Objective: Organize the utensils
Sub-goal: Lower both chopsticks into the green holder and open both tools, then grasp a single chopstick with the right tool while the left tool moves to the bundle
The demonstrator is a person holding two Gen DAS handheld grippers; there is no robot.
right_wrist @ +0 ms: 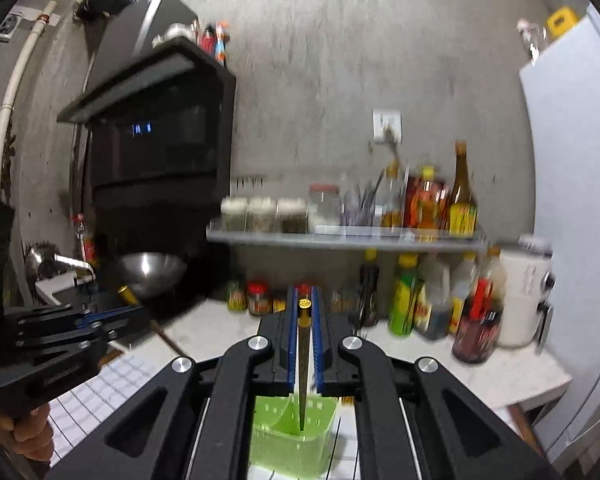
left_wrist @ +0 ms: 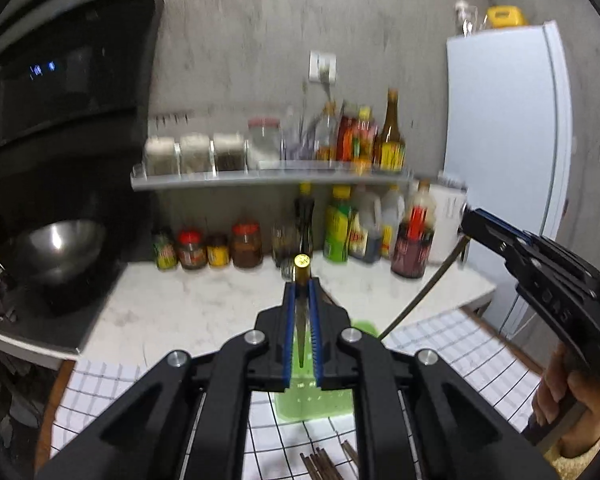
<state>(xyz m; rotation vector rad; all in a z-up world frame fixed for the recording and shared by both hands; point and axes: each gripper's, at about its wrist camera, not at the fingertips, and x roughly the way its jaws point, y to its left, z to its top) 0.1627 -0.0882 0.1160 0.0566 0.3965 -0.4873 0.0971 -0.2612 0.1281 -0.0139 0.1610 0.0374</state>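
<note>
Your right tool [right_wrist: 305, 344] pinches a chopstick [right_wrist: 303, 360] tip-down in the green basket [right_wrist: 292, 444], while only your left tool's [left_wrist: 302, 320] view, pinching another chopstick [left_wrist: 302, 312], shows loose chopsticks [left_wrist: 320, 462] on the checked cloth [left_wrist: 460, 356].

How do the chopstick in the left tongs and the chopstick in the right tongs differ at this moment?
The right chopstick, gripped by the right tongs, has its tip inside the green basket; the left chopstick, in the left tongs, is above the basket, not visibly inside. Seen from the other side, both slant. Both are dark, gold-capped, tip down.
</note>
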